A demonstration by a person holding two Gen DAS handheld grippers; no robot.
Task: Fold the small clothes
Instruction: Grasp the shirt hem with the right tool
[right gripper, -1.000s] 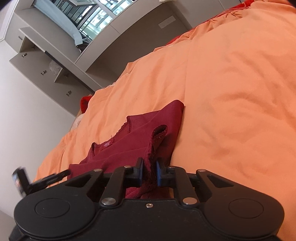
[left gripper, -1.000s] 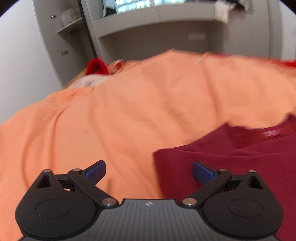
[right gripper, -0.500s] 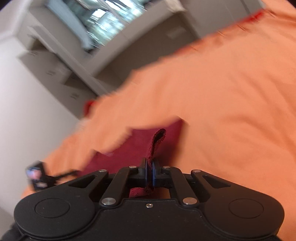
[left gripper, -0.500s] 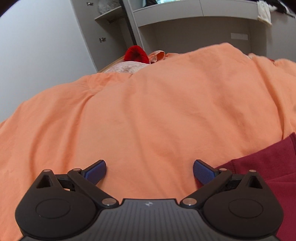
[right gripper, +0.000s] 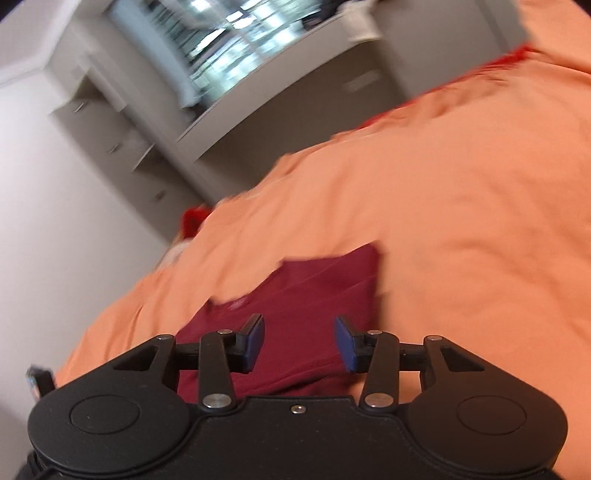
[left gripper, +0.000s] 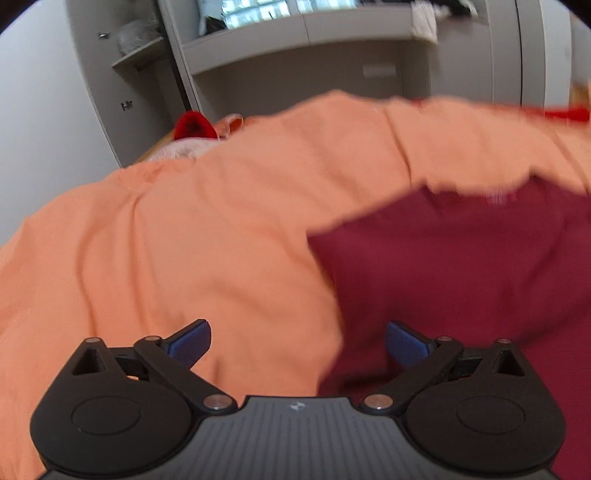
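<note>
A dark red garment (left gripper: pixel 461 266) lies flat on the orange bedsheet (left gripper: pixel 184 240), at the right of the left wrist view. My left gripper (left gripper: pixel 297 343) is open and empty, its right finger over the garment's left edge. In the right wrist view the garment (right gripper: pixel 303 295) lies just ahead of my right gripper (right gripper: pixel 299 341), which is open and empty above it. Both views are blurred by motion.
Grey cabinets and a shelf (left gripper: pixel 306 33) stand beyond the bed. A bright red item (left gripper: pixel 192 125) and a pale cloth lie at the bed's far left corner. A white wall (right gripper: pixel 55 221) is to the left.
My right gripper has opened and let go of the red garment's edge, which now lies flat. My left gripper has swung back toward the garment and stays open.
</note>
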